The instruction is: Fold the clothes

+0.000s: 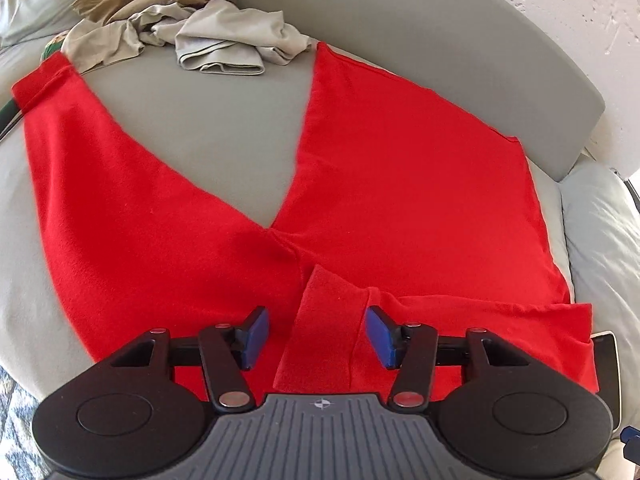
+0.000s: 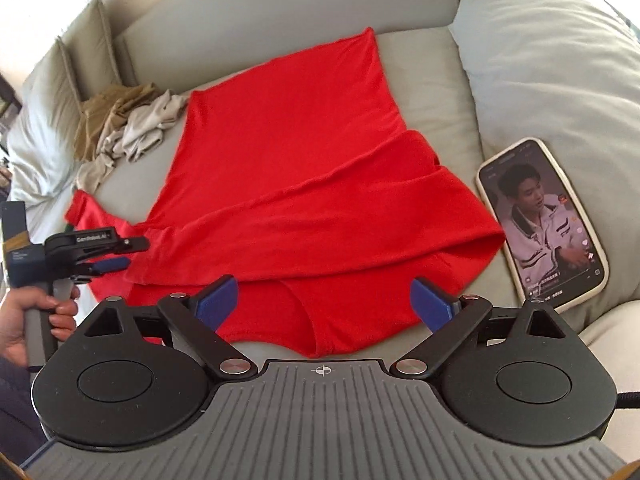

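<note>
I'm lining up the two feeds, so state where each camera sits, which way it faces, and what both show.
Left wrist: on the left gripper, looking down at the red garment on the sofa; only its own open fingers show.
Right wrist: on the right gripper, looking down the garment; its open fingers, the left gripper, a hand, a phone.
Shared: garment, sofa, pile of clothes.

My left wrist view looks steeply down from close over the red garment (image 1: 400, 168), its own fingers at the bottom edge and the sofa backrest (image 1: 440, 40) curving along the top. My right wrist view sits a little farther back, also tilted down. Both share the garment and the crumpled clothes pile (image 1: 224, 36), upper left in each; the right view also catches the left gripper (image 2: 120, 254) at its left edge.
</note>
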